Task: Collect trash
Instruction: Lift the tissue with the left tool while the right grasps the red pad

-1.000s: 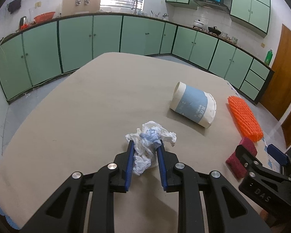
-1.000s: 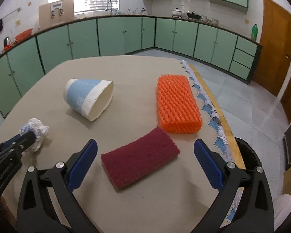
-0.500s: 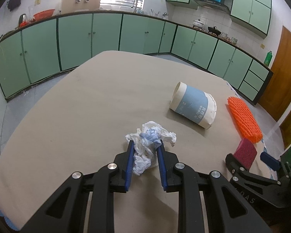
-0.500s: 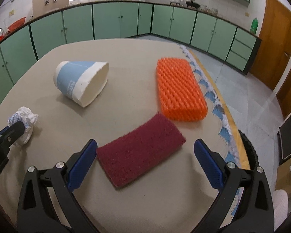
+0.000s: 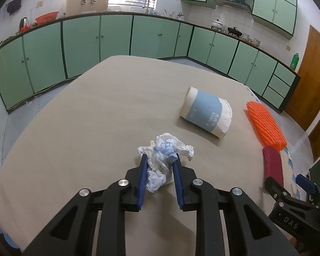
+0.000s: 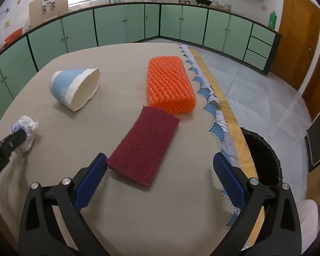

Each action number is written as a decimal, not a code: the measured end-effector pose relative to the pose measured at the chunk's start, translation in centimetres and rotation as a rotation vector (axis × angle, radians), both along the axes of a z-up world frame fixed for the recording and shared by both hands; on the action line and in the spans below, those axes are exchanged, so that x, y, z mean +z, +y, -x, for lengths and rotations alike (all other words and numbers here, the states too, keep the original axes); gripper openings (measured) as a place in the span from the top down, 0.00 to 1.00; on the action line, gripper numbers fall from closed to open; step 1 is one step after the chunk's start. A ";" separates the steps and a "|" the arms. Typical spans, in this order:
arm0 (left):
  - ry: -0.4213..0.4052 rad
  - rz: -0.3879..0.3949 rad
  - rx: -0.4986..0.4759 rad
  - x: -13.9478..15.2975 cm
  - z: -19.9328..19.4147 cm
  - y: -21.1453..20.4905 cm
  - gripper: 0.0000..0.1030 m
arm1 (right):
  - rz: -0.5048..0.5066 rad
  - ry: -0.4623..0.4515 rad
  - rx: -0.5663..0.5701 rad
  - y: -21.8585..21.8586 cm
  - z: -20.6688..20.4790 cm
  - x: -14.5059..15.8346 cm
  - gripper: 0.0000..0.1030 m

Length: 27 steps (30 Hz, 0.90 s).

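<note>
A crumpled white and blue paper wad [image 5: 163,162] lies on the beige table, and my left gripper [image 5: 160,160] is shut on it, its blue pads pressing both sides. The same paper wad [image 6: 25,125] shows at the left of the right wrist view, behind the left gripper's black finger. My right gripper [image 6: 160,162] stands open over the table's right side, just short of a dark red scouring pad [image 6: 144,149]. A squashed white and blue paper cup [image 6: 74,88] lies on its side further back. An orange ribbed foam net [image 6: 169,84] lies behind the red pad.
A black-lined trash bin [image 6: 264,155] stands on the floor beside the table's right edge [image 6: 215,119], which has a blue scalloped trim. Green kitchen cabinets [image 5: 117,40] ring the room. A wooden door [image 6: 298,42] is at the far right.
My right gripper has moved forward and to the right, so the red pad now lies just ahead of its left finger and the bin has come into view. The left gripper has held still on the paper.
</note>
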State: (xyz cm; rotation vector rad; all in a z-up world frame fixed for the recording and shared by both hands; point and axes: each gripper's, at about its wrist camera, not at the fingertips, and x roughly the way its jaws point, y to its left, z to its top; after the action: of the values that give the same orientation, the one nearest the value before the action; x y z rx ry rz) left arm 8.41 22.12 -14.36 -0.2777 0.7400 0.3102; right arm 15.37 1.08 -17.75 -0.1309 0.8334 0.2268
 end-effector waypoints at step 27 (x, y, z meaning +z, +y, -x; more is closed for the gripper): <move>0.013 -0.019 -0.025 -0.4 -0.6 -1.4 0.77 | -0.055 0.039 0.007 -2.4 -0.7 0.6 0.23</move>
State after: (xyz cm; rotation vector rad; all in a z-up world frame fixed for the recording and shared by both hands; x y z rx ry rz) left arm 8.99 20.69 -14.75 -0.2482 0.7524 0.2952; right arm 16.09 -1.32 -17.17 -0.0780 0.8645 0.2592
